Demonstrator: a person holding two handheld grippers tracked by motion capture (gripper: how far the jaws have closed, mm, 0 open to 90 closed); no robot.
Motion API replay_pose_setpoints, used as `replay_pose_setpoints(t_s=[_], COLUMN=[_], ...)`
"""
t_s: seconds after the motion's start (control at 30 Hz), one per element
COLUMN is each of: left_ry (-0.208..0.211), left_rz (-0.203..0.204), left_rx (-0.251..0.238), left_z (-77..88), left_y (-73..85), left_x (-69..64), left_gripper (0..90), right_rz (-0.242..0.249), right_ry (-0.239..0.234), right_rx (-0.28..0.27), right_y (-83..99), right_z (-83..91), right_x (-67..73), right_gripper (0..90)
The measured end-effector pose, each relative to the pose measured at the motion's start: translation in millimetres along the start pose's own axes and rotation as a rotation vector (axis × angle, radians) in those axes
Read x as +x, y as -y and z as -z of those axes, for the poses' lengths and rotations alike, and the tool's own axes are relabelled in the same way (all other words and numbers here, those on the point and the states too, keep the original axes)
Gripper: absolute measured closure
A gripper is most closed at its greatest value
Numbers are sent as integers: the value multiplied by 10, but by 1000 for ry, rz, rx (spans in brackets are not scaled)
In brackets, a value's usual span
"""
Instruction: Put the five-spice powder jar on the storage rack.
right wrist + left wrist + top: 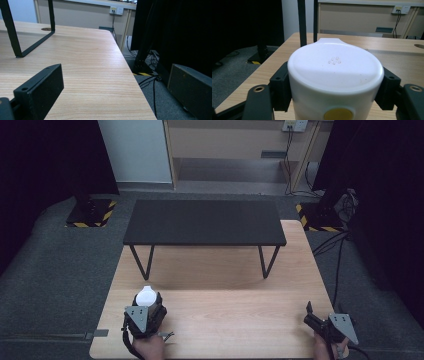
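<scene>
We see the left gripper point(145, 306) clamped on a white container point(335, 75), jaws on its sides for upright carry, near the table's point(225, 320) front edge. Right gripper point(314, 317) spread wide, empty, free to assist.

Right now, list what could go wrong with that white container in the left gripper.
1. The left gripper pinches the smooth, rounded white container only at its sides, so it may slip or tilt.
2. The black shelf stands just ahead; raising the container forward could strike its edge.
3. The right gripper sits near the wooden table's edge.
</scene>
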State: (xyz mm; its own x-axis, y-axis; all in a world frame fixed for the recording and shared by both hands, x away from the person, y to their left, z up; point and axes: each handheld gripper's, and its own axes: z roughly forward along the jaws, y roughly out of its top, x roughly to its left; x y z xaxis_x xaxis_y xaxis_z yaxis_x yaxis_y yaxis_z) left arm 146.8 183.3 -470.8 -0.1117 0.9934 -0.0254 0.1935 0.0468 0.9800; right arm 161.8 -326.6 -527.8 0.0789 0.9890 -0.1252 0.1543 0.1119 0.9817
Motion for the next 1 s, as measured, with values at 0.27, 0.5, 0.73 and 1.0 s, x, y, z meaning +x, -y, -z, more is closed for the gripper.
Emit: replay_pose_setpoints(t_s=[0.27,0.5,0.73,1.0], left_ry=[8,65,184,269], left_rz=[29,14,19,-4], left_rx=[20,-37,-40,-83], left_z=[75,194,161,-204], left_y=[-152,-670,-1385,-2006], left_x=[1,19,59,18], left_gripper=[306,306,306,305], right_rz=[1,1,1,0], right_ry=[0,11,11,9], right_rx=[3,-2,-6,-12], right_y=[-5,3,12,21], right_z=[-3,3,9,13], right_x=[0,14,8,1], right_gripper=[6,6,6,6])
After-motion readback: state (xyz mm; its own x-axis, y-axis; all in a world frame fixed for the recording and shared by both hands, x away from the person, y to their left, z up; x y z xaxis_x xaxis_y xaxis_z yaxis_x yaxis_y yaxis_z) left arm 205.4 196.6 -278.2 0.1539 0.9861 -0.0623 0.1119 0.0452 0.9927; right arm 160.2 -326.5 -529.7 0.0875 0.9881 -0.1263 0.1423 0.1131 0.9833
